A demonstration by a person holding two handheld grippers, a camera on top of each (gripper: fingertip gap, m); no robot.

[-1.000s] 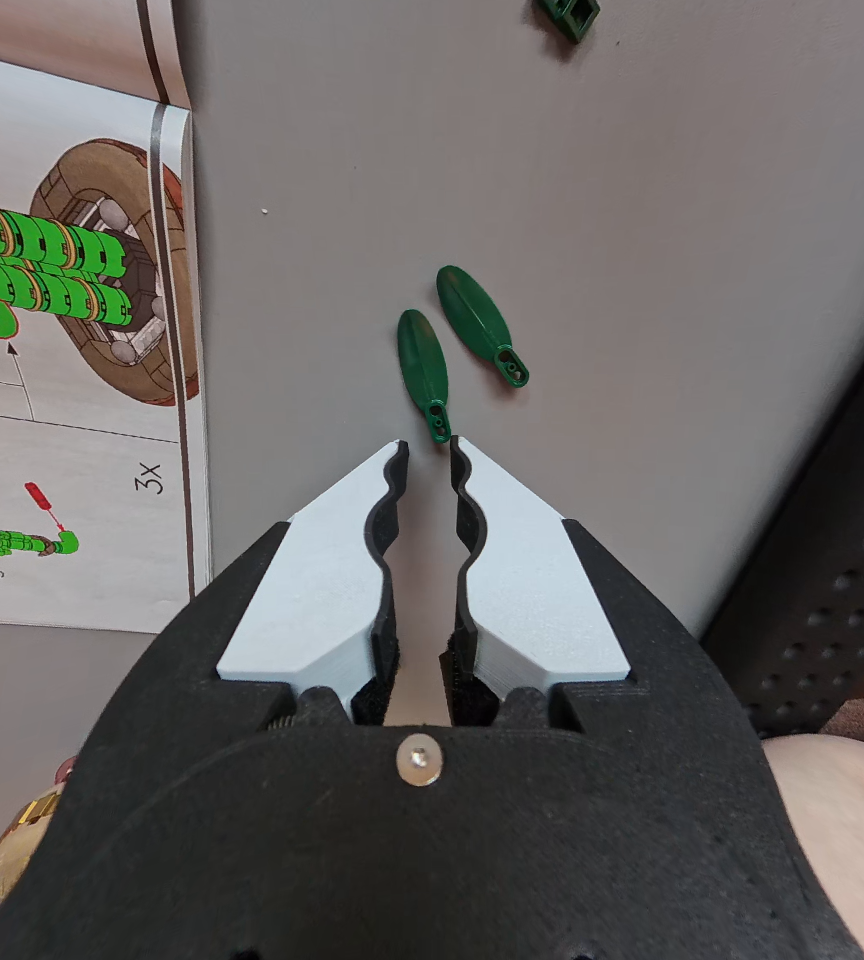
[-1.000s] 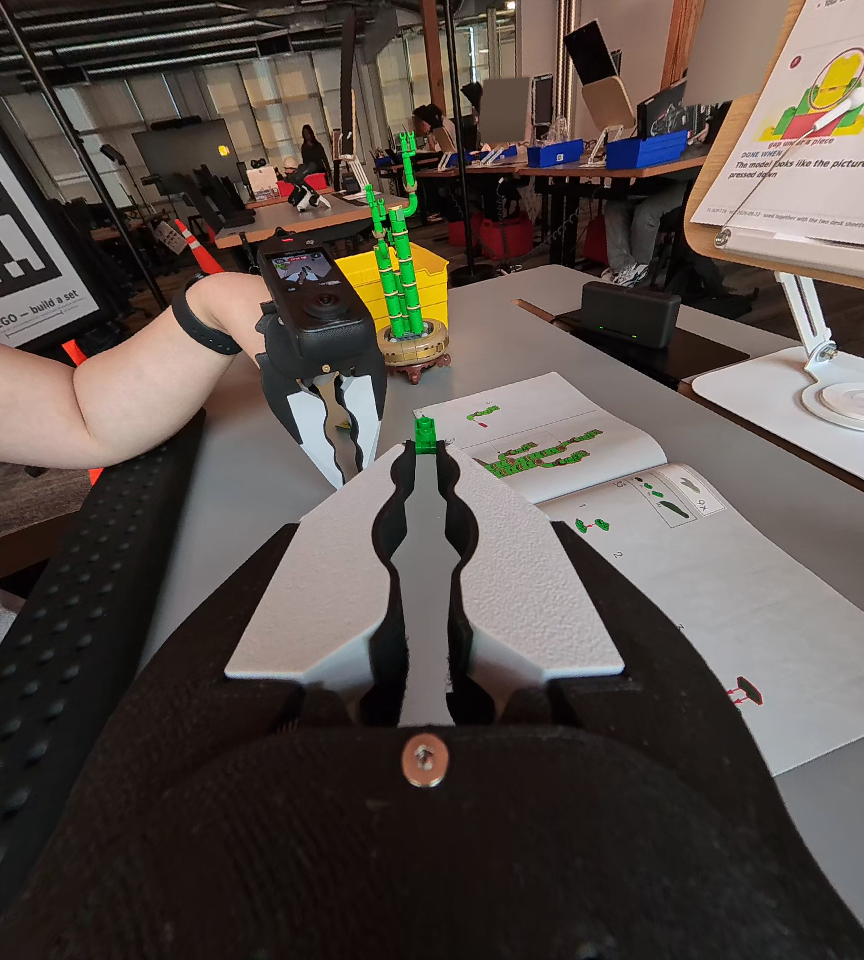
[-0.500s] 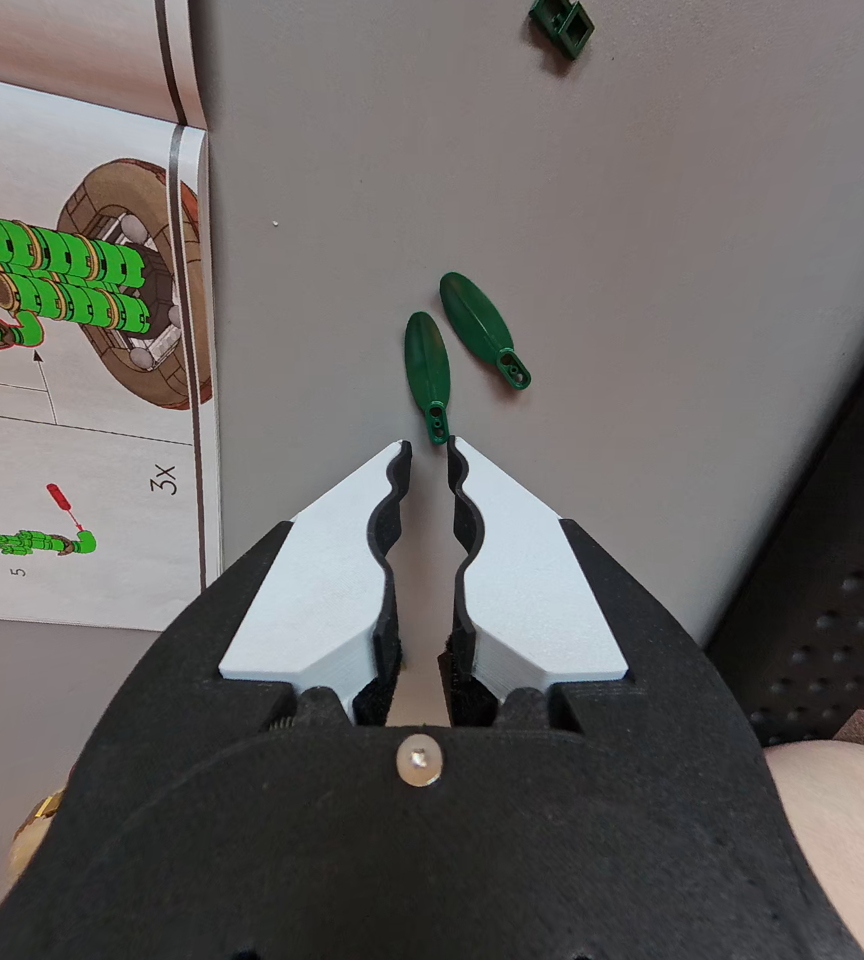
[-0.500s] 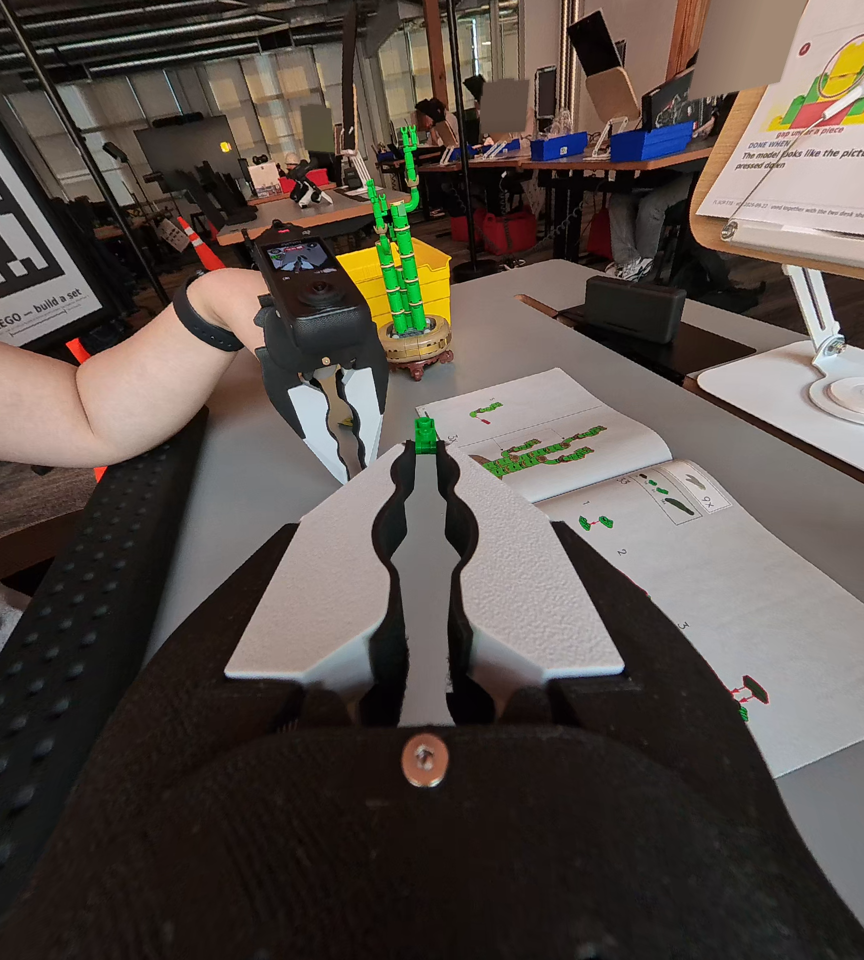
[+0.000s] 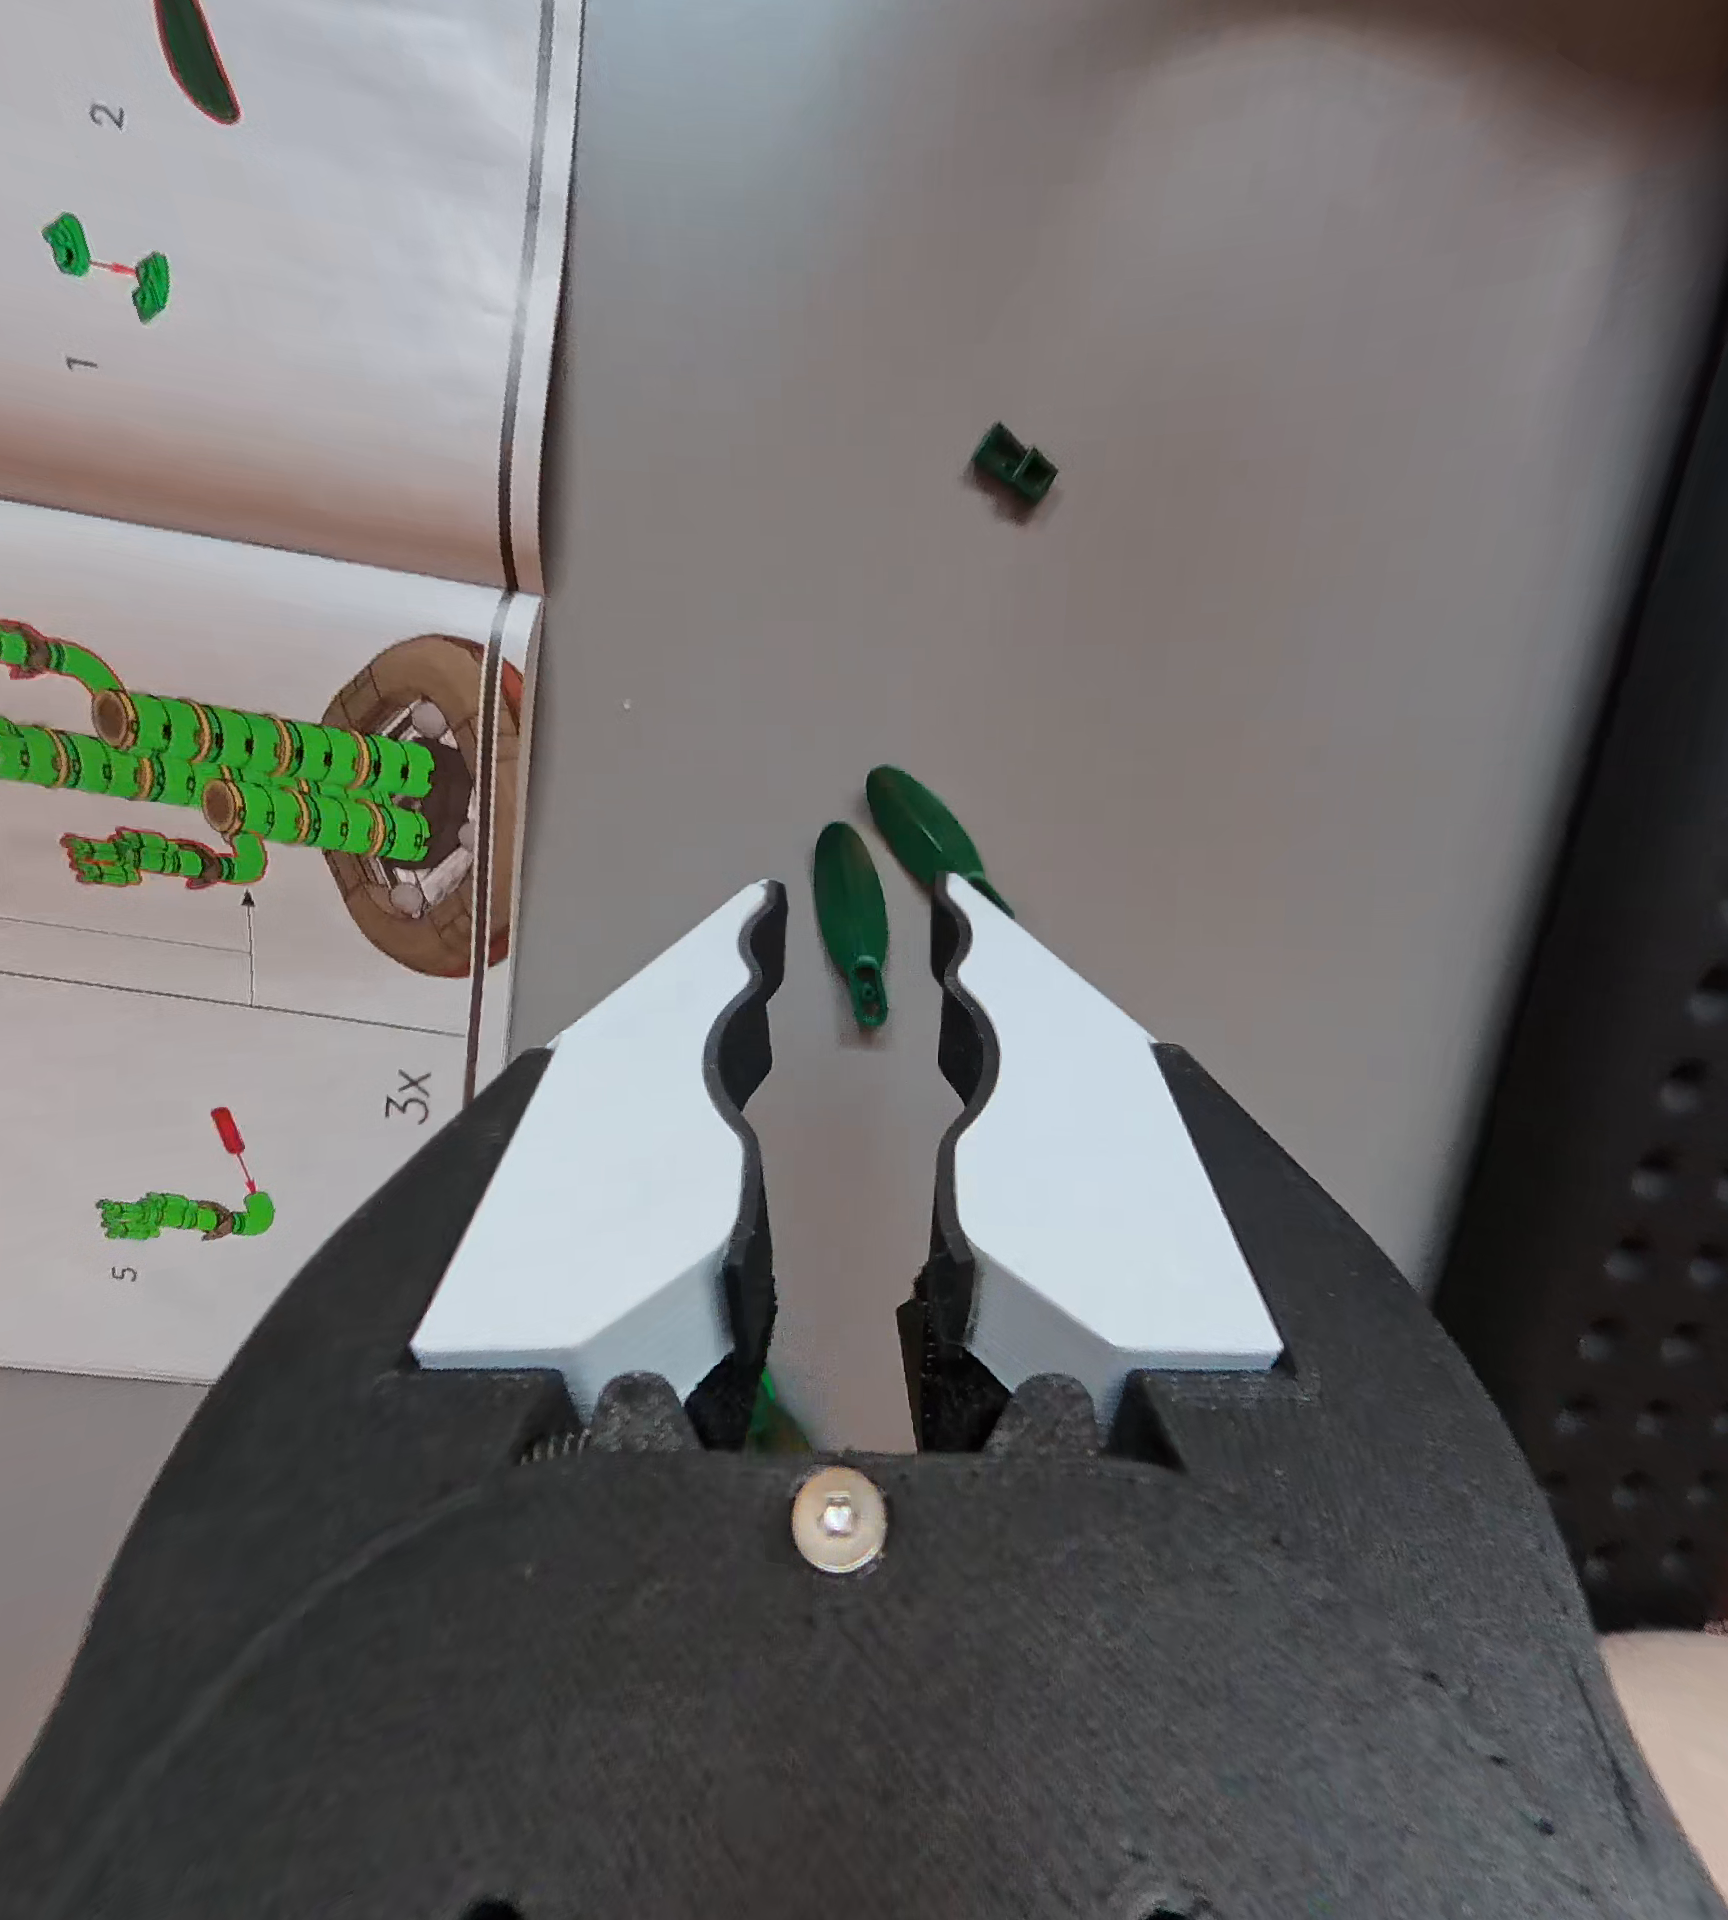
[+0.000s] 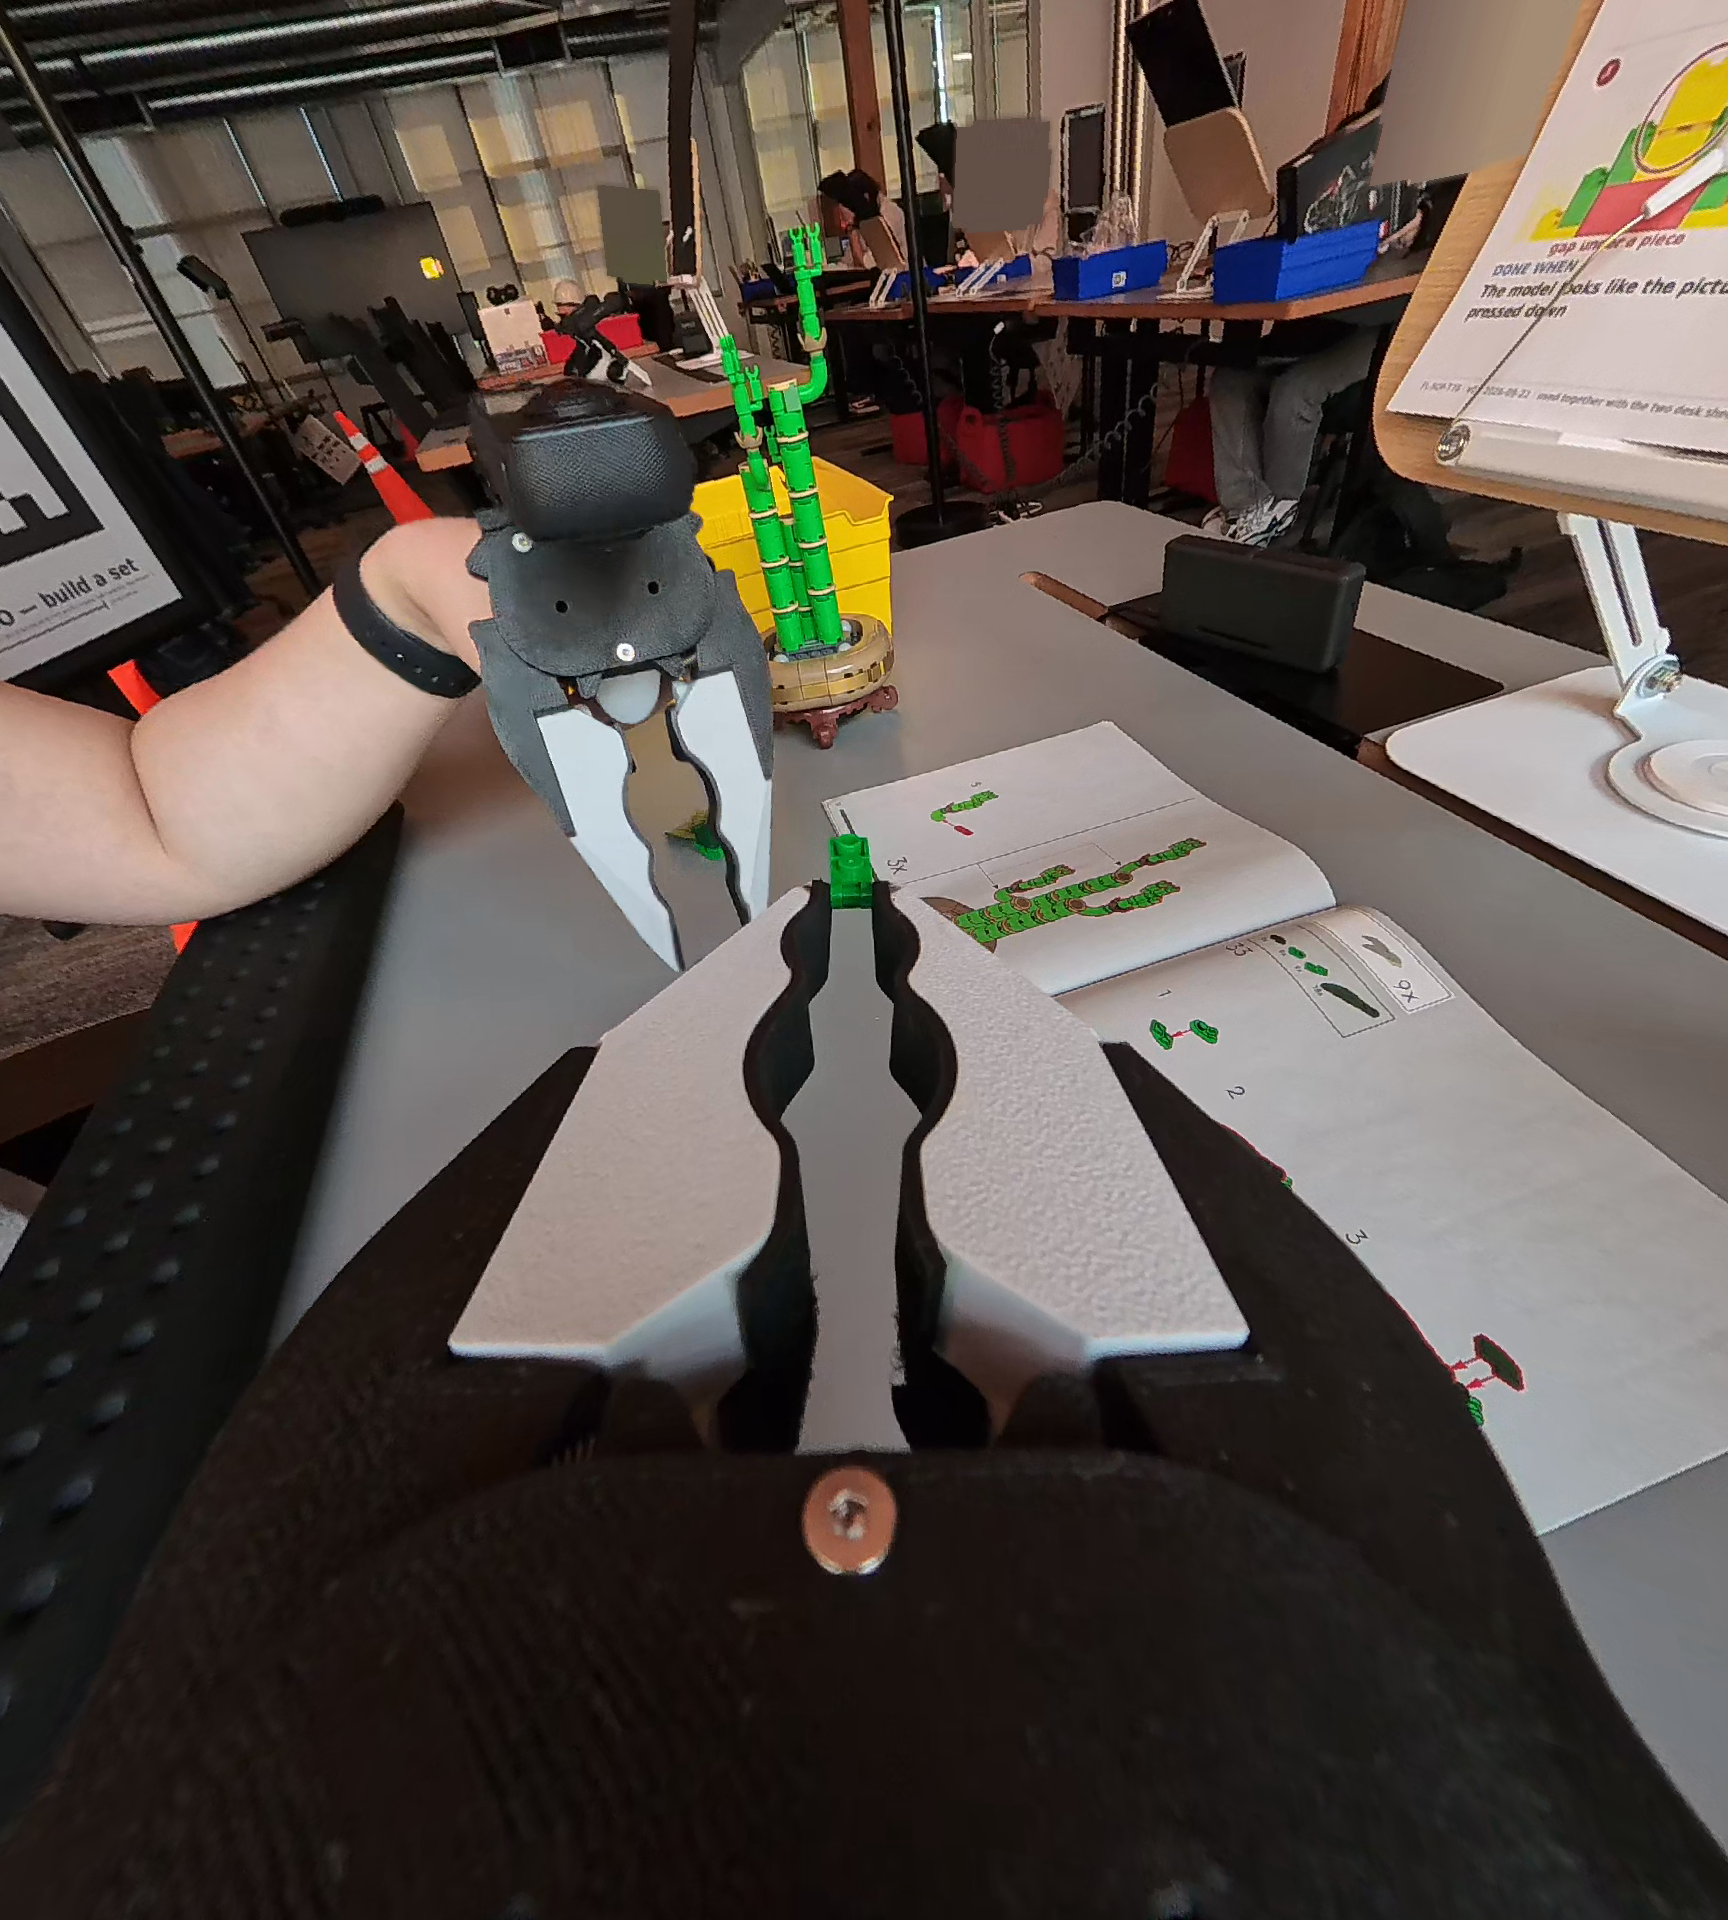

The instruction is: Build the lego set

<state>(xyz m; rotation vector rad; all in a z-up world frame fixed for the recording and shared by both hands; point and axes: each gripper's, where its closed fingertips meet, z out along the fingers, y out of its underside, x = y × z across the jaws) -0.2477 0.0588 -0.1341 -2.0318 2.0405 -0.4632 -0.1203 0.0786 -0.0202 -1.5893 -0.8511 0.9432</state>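
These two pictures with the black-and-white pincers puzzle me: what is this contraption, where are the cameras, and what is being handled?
No robot: a person holds a hand-operated gripper in each hand, each carrying a camera that looks along its fingers. The left view looks down on the grey table: the left gripper, open, straddles one dark green leaf; a second leaf and a small dark green brick lie beyond, an instruction booklet to the side. The right view looks across the table: the right gripper pinches a bright green piece. Behind stands the bamboo model.
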